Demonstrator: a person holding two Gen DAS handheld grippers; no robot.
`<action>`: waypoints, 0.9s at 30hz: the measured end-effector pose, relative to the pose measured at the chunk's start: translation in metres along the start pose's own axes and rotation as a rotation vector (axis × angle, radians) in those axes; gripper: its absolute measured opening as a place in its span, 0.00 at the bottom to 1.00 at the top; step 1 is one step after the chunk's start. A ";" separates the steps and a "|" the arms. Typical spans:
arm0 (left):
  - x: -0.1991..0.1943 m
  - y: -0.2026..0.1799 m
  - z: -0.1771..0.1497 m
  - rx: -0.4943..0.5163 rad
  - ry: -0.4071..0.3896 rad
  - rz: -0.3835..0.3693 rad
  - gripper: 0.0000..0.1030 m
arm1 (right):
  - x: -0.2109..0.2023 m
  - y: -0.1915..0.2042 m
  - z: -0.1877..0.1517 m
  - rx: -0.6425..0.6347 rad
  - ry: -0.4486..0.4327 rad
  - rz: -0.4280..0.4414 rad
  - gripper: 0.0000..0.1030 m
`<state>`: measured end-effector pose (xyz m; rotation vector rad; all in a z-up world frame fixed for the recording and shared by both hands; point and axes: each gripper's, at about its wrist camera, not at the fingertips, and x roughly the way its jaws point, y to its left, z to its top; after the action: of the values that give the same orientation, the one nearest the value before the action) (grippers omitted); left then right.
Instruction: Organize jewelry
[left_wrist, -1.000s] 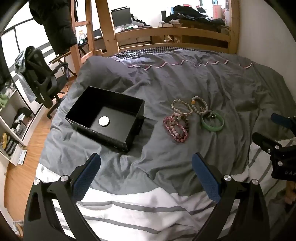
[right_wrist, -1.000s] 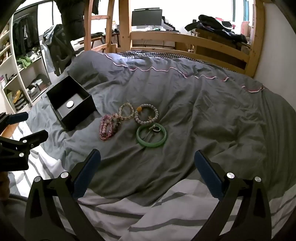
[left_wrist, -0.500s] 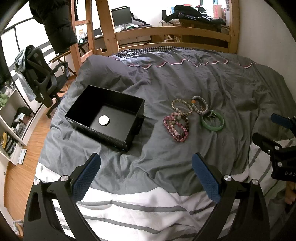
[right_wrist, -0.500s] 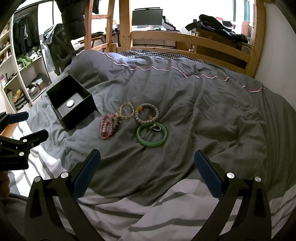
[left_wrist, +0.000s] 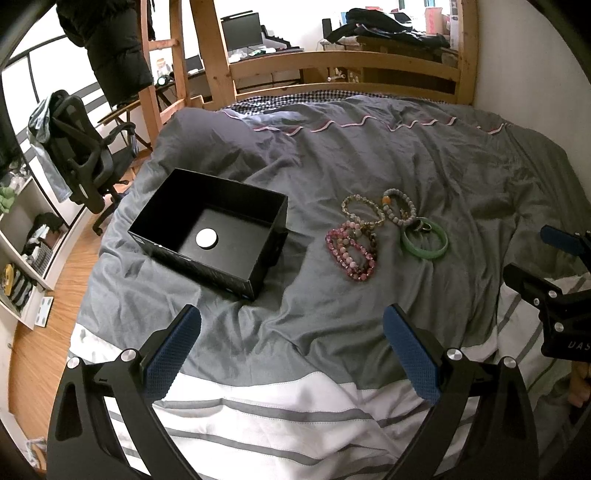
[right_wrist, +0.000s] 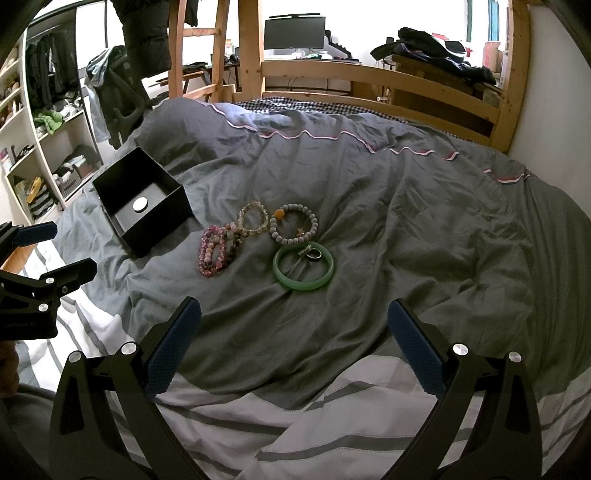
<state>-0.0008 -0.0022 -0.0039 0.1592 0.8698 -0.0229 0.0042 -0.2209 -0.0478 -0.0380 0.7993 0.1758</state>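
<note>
An open black box (left_wrist: 255, 266) (right_wrist: 159, 236) with a white disc (left_wrist: 206, 237) inside sits on the grey duvet. To its right lie a pink bead bracelet (left_wrist: 349, 254) (right_wrist: 212, 251), a clear yellowish bead bracelet (left_wrist: 360, 210) (right_wrist: 253, 218), a grey bead bracelet (left_wrist: 400, 206) (right_wrist: 293, 225) and a green bangle (left_wrist: 424, 243) (right_wrist: 303, 266) with rings (right_wrist: 312, 253) on it. My left gripper (left_wrist: 291, 350) is open and empty, short of the box. My right gripper (right_wrist: 293, 345) is open and empty, short of the bangle.
A wooden bed frame (left_wrist: 332, 62) stands at the far end. An office chair (left_wrist: 77, 147) and shelves (right_wrist: 44, 155) are to the left. A wall (left_wrist: 517, 74) runs along the right side. A striped white sheet (left_wrist: 277, 413) lies nearest me.
</note>
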 end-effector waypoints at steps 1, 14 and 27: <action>0.003 -0.001 -0.002 0.000 0.003 0.001 0.94 | 0.000 -0.001 0.000 0.000 0.001 0.001 0.97; 0.006 0.000 -0.005 -0.013 0.016 -0.008 0.94 | -0.001 -0.001 0.002 0.000 0.002 0.001 0.97; 0.007 -0.002 -0.004 -0.010 0.030 -0.009 0.94 | 0.001 0.000 0.000 -0.001 0.003 0.002 0.97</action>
<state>0.0004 -0.0031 -0.0125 0.1465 0.9005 -0.0245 0.0049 -0.2205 -0.0483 -0.0386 0.8024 0.1776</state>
